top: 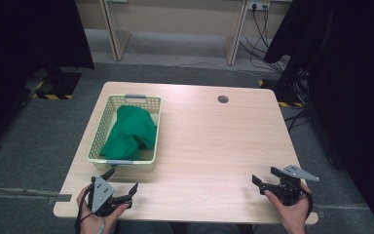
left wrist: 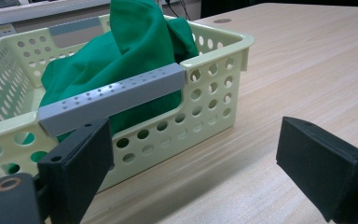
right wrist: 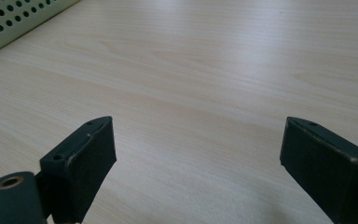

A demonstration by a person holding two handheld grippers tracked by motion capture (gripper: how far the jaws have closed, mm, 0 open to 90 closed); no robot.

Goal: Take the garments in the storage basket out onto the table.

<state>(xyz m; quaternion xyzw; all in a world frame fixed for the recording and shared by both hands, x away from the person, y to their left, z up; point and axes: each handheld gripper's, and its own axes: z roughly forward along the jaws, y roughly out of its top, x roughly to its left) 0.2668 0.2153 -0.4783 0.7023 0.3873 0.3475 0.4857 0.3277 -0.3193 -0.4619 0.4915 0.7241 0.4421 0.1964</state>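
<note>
1. Room: grey carpeted floor, black curtains at both sides, pale wooden furniture legs along the far wall, cables trailing from a wall socket. Black-and-yellow tape marks the curtain stand bases.

2. Bench: light wood-grain top, rounded corners, one cable port near the far edge. Bare apart from the basket, which leaves the middle and right free as working room.

3. Basket: pale yellow perforated plastic, grey handle bars at both short ends, standing on the left part of the bench with one short end towards the person. That puts its near handle straight ahead of the left tool.

4. Green cloth: crumpled, lying inside the basket, heaped above the rim in the left gripper view. Judged to be the item to be taken out.

5. Left hand-held gripper: jaws spread wide, nothing between them, resting at the near edge just before the basket, pointed at it; judged poised to reach in.

6. Right hand-held gripper: jaws likewise wide and empty, low over bare bench at the near right, well apart from the basket; judged waiting.
</note>
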